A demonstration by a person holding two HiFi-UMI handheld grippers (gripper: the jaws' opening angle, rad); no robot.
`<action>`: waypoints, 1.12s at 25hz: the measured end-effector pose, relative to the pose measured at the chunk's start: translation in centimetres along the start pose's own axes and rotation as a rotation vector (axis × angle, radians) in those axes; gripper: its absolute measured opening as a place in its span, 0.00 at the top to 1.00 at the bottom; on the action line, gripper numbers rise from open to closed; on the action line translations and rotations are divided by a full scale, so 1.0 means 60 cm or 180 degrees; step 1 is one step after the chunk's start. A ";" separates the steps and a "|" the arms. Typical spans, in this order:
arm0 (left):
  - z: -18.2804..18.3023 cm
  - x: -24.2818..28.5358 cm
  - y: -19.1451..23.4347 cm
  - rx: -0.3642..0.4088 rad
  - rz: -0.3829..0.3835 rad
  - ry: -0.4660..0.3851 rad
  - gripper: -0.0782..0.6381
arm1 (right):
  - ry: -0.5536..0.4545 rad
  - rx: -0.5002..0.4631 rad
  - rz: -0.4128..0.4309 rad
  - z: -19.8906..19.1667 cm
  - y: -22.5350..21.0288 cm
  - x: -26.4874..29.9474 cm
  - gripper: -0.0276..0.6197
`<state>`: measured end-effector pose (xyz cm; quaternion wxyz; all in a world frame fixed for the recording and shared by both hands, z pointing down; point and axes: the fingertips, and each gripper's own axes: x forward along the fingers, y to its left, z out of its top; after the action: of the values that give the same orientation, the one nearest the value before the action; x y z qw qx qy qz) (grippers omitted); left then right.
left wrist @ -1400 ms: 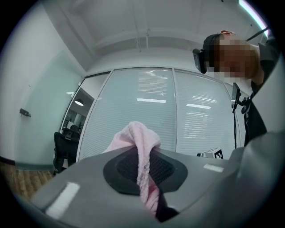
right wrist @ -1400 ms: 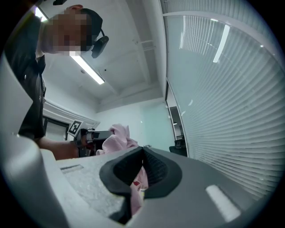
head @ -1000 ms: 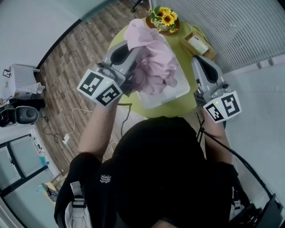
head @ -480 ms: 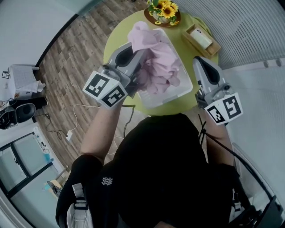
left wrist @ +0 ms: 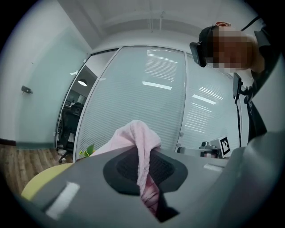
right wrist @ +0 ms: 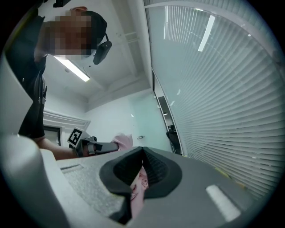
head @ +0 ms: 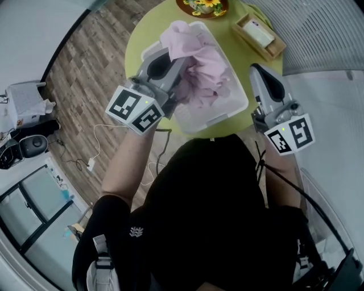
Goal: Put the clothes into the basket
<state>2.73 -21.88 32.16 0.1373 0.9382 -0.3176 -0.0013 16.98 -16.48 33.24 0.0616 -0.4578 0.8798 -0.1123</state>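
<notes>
Seen from above my head, a wood-plank floor (head: 85, 74) with a loose white cable (head: 96, 150) lies at the far left, well clear of my arms. Next comes a round yellow-green table (head: 133, 42), with its left curve bare.

My left gripper (left wrist: 147, 171) is clenched on a fold of the pink clothes (head: 207, 71). In the left gripper view the 2 jaws are pressed together, and the cloth (left wrist: 138, 138) runs up between the pads and flops over their tips. From overhead, this gripper hangs above the near left corner of the clear plastic basket (head: 219, 116). The gripped fold is lifted above the basket's left rim. The rest of the pink pile lies inside the basket and fills most of it.

Sunflowers (head: 203, 4) stand on the table past the basket's far end, at the top edge of the picture.

To the right of the basket is a strip of bare table, then my right gripper (right wrist: 141, 160). It is outside the basket's right wall, near it but not touching. Its pads meet at the tips. A pinkish sliver shows in the slit lower down, and I cannot tell what it is. From overhead, no cloth hangs from this gripper.

A wooden tray (head: 276, 50) sits on the table beyond the right gripper, apart from it. A wall of pale slatted blinds (head: 318, 34) closes off the right side.
</notes>
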 end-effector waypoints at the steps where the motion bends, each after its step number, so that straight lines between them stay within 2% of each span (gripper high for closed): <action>1: -0.011 0.003 0.005 0.0008 0.0009 0.0031 0.85 | 0.0008 0.0014 -0.0002 -0.009 -0.003 0.003 0.95; 5: -0.051 0.015 0.020 -0.0006 0.0021 0.0137 0.85 | 0.0082 0.0059 0.0012 -0.042 -0.010 0.012 0.95; 10: -0.067 0.017 0.028 -0.0110 0.0012 0.0200 0.85 | 0.0176 0.0131 -0.0004 -0.042 -0.007 0.018 0.95; 15: -0.101 0.023 0.040 -0.0103 0.0074 0.0373 0.85 | 0.0216 0.0176 0.0001 -0.055 -0.007 0.026 0.95; 28: -0.138 0.041 0.040 -0.0078 0.0156 0.0532 0.85 | 0.0351 0.0277 0.0042 -0.071 0.008 0.034 0.95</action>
<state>3.99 -23.04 40.92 0.1748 0.9253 -0.3278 0.0765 14.53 -17.26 37.24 0.0335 -0.4421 0.8791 -0.1751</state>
